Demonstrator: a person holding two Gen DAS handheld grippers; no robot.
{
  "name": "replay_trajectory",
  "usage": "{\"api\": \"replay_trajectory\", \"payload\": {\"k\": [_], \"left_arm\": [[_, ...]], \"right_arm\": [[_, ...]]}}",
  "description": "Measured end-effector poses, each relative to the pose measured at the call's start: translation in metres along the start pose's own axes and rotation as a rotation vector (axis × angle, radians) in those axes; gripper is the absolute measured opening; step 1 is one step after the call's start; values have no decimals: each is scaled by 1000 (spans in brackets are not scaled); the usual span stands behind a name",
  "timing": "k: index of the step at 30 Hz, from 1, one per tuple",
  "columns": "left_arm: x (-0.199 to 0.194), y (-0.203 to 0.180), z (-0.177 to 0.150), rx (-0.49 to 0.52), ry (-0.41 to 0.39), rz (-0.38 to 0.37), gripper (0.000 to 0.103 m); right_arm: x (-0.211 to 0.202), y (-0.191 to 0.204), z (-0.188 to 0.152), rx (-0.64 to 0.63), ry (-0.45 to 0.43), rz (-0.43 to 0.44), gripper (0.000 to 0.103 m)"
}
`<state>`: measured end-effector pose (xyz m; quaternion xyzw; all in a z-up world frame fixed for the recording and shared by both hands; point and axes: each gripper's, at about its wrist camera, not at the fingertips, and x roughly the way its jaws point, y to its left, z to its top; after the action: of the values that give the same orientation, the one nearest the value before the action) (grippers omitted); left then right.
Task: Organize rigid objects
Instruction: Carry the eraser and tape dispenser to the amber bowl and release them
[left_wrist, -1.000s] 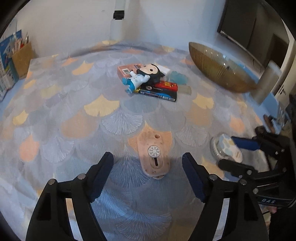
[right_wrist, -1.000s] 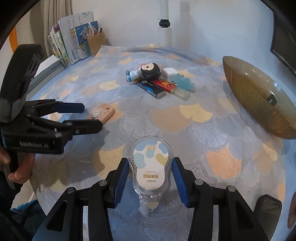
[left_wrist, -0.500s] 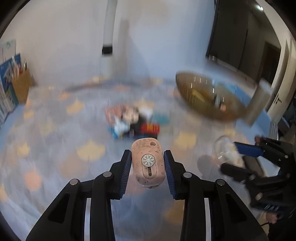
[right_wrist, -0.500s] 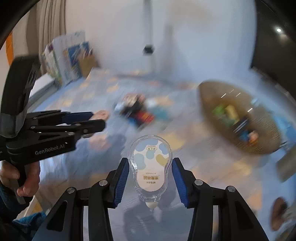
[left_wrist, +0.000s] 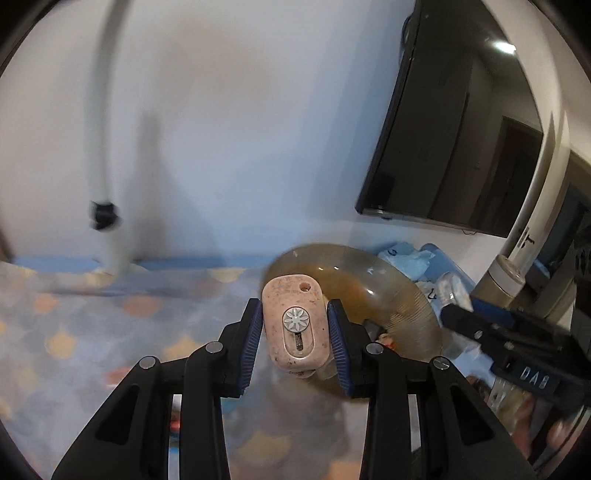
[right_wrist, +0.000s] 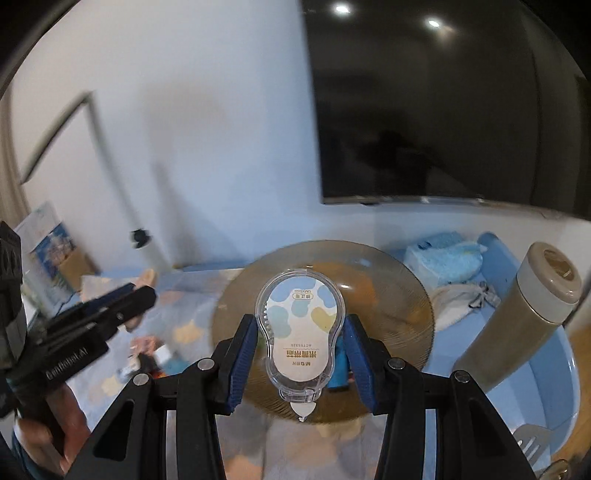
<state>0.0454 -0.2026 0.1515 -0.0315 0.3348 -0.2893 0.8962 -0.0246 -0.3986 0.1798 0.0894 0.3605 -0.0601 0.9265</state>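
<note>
My left gripper (left_wrist: 294, 314) is shut on a small pink oblong gadget (left_wrist: 291, 295) with a white flower knob, held in the air. My right gripper (right_wrist: 301, 325) is shut on a clear-cased correction tape (right_wrist: 301, 314) with blue and yellow blotches. Both hang in front of a wide amber ribbed glass bowl (right_wrist: 388, 295), which also shows behind the pink gadget in the left wrist view as the bowl (left_wrist: 399, 299). The right gripper (left_wrist: 461, 317) appears at that view's right edge. The left gripper (right_wrist: 136, 295) shows at the left of the right wrist view.
A tall brown flask (right_wrist: 517, 314) with a beige lid stands in a blue tub (right_wrist: 546, 369) right of the bowl, with blue and white cloths behind. A blurred pile of small items (right_wrist: 155, 354) lies on the patterned tablecloth (left_wrist: 74, 332). A dark screen (right_wrist: 443, 110) hangs on the wall.
The left gripper shut on the pink gadget and lifted it off the cloth. Both grippers rose and swung right, so the amber bowl now sits straight ahead.
</note>
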Motion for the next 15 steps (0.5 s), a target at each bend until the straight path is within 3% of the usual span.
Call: {"api": "replay_trajectory", "payload": {"k": [3,12,14,15], "left_arm": [[39,-9,2,-29,90,-35,33],[74,-27,0,-43,128,-73,36],[76,-27,-1,-68,147,-109,70],[76,-26,-1,-83,149,-112,79]], "right_arm": [[24,-11,-1,18,50,-6,47],[55,-29,-5,6,136,-46,47],[57,-30,-6,-17,142,-85,57],[55,-31,-8,-21,142,-110,60]]}}
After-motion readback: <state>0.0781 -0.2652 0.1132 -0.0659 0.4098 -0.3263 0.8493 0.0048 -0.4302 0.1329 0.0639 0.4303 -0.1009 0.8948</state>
